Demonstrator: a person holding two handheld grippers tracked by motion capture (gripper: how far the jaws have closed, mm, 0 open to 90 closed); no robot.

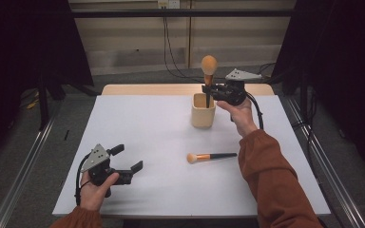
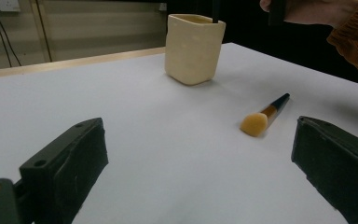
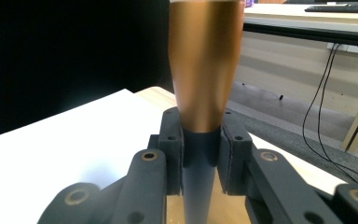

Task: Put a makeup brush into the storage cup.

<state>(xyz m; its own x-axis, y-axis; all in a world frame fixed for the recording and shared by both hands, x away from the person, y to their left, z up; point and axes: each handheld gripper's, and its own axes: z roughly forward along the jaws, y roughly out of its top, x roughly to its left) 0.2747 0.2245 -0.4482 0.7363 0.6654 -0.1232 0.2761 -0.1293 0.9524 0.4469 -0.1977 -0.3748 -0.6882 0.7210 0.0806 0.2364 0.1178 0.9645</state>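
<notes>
The right tool (image 1: 212,90) grips a brush (image 1: 208,78) standing straight up, its handle end down in the cup (image 1: 203,111) right below. The left tool (image 1: 126,159) rests open on the counter (image 1: 152,142).

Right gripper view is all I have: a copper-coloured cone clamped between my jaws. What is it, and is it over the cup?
Observer: It's a makeup brush, held upright by its dark handle in the right gripper, bristle head up. Its lower end is inside the cream cup.
Operator: Anything else left on the table?
Observer: A second brush lies flat on the white table, nearer the person than the cup, bristles pointing to the person's left.
Operator: And the other gripper?
Observer: The left gripper is low over the near left of the table, jaws open with nothing between them.
</notes>
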